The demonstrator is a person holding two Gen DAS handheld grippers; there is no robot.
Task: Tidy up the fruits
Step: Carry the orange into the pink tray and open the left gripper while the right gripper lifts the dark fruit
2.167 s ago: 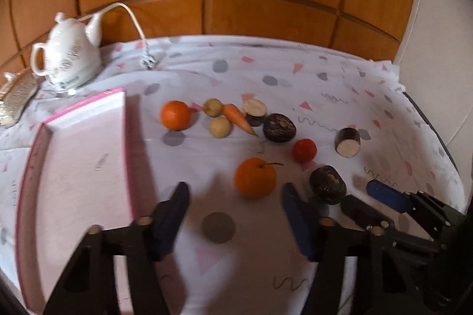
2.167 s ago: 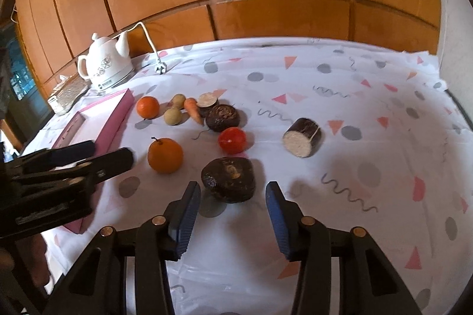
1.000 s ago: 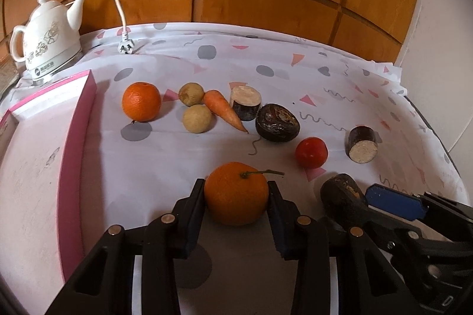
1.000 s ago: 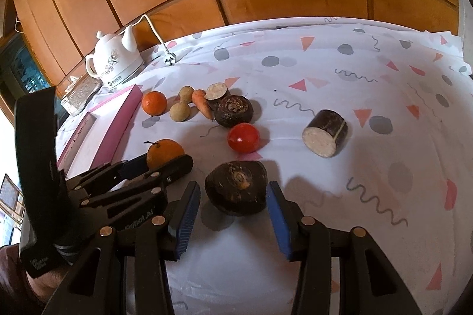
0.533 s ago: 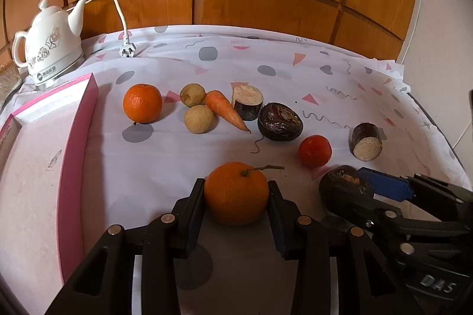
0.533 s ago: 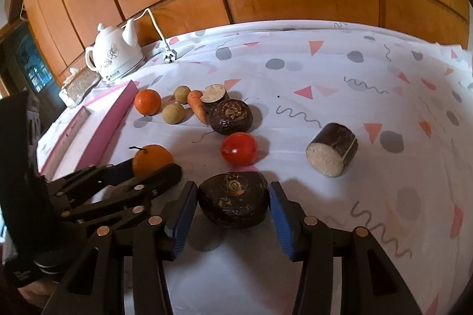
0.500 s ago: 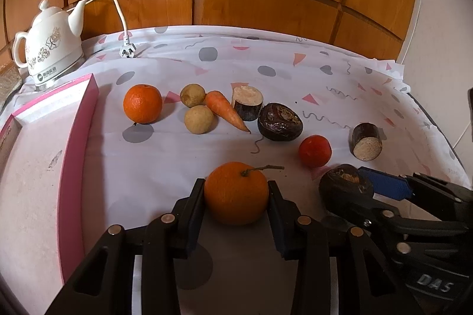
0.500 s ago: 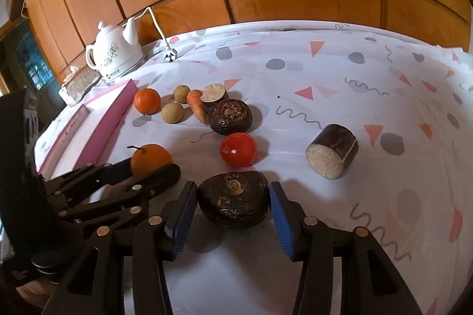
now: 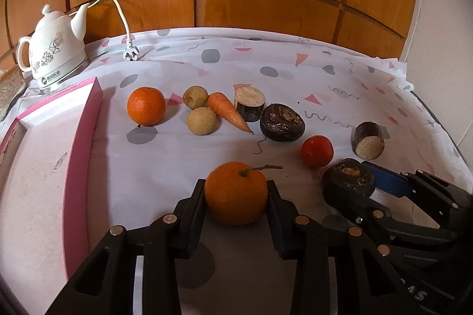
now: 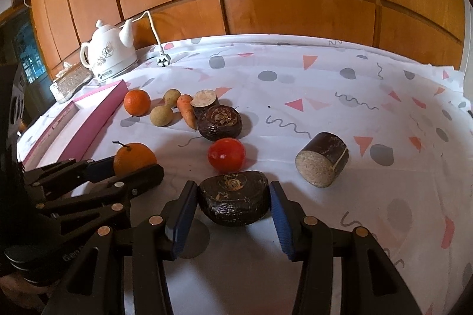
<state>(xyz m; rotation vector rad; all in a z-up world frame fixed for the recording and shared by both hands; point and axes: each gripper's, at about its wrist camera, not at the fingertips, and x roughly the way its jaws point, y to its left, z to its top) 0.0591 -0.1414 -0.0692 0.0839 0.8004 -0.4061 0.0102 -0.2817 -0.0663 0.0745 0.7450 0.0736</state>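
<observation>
Wood panels back a patterned tablecloth [image 9: 295, 84]. Left claw [image 9: 236, 196] clenches the stemmed orange [image 9: 236, 196]; the pink tray [image 9: 79, 155] lies to its left. Right claw [image 10: 233, 201] grips a dark root [image 10: 233, 201], farther from the tray.

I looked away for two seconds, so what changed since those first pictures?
Both tongs went forward and closed: the left tongs on the stemmed orange, jaws just tightening; the right tongs on the near dark fruit. The other produce, pink tray and kettle stayed put.
</observation>
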